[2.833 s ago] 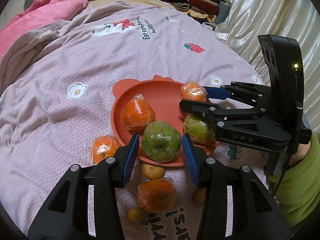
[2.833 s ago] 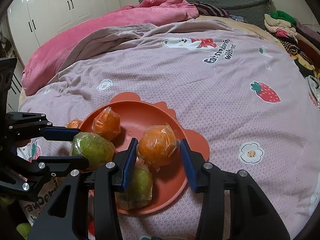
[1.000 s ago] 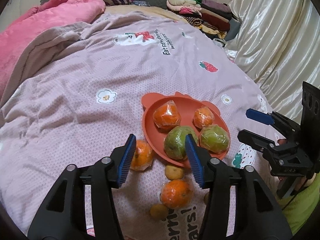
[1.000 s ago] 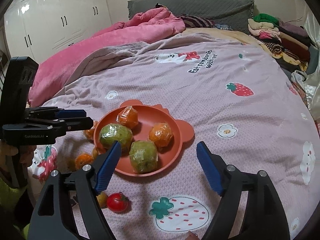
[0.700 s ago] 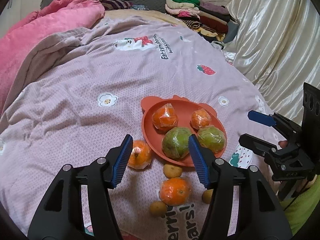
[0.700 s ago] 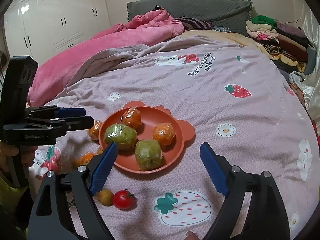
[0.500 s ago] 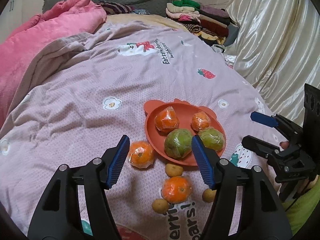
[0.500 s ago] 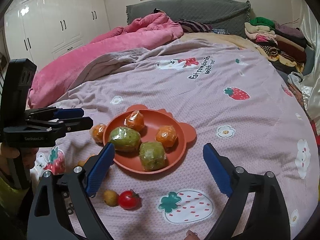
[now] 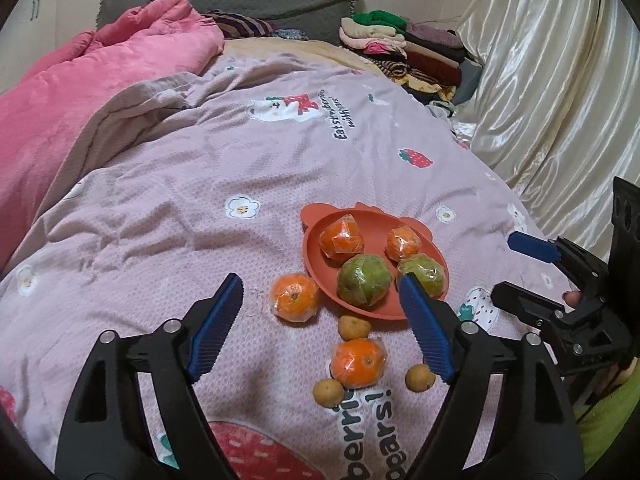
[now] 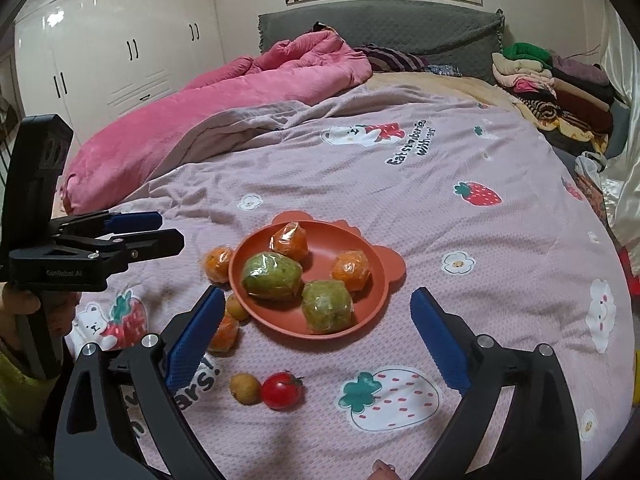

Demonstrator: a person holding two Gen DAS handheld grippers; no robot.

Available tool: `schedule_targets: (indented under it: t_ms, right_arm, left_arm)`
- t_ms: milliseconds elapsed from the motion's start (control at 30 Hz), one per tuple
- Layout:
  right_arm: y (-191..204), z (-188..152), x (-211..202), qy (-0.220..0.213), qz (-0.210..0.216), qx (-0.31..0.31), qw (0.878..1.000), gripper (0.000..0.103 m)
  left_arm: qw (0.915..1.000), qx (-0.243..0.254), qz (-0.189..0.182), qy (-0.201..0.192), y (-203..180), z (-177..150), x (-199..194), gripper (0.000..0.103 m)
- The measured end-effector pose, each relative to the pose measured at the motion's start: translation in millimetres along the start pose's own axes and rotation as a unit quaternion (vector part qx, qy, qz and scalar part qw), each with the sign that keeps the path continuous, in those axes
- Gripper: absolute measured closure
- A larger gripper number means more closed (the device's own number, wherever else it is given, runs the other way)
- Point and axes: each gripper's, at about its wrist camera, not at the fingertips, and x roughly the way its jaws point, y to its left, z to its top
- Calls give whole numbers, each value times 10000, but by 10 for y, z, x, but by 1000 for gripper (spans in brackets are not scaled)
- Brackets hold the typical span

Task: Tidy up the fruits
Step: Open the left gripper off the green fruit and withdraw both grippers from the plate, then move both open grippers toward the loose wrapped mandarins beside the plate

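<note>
- The bedspread (image 10: 500, 240) reads "Eat strawberries with bears"; the left gripper's (image 10: 158, 230) body carries small lettering, too small to read for certain.
- Only the right wrist view shows the tomato (image 10: 281, 390); the left wrist view alone shows three small brown fruits (image 9: 353, 327) below the plate (image 9: 416, 230).
- The plate on the bed holds two wrapped oranges (image 9: 341, 239) and two green fruits (image 9: 363, 280).
- Compared with 2.8 s ago, the left gripper (image 9: 320, 326) and right gripper (image 10: 316, 338) have both pulled back, gaping wide and empty.

An orange bear-eared plate (image 9: 316, 236) on the pink bedspread (image 9: 168, 184) holds two wrapped oranges and two wrapped green fruits. Beside it lie two more wrapped oranges and three small brown fruits. The left gripper (image 9: 320, 320) hangs spread wide above them.
</note>
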Motion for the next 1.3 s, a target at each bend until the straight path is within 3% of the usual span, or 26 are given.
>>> schedule_targets:
  t_ms: [767, 1300]
  right_arm:
    - [327, -234, -125, 146, 117, -73, 9998, 9]
    - [575, -369, -165, 254, 306, -253, 9989, 9]
  left_arm:
    - [9998, -20, 178, -128, 93, -156, -304, 16]
    - [9995, -24, 312, -60, 108, -300, -423, 14]
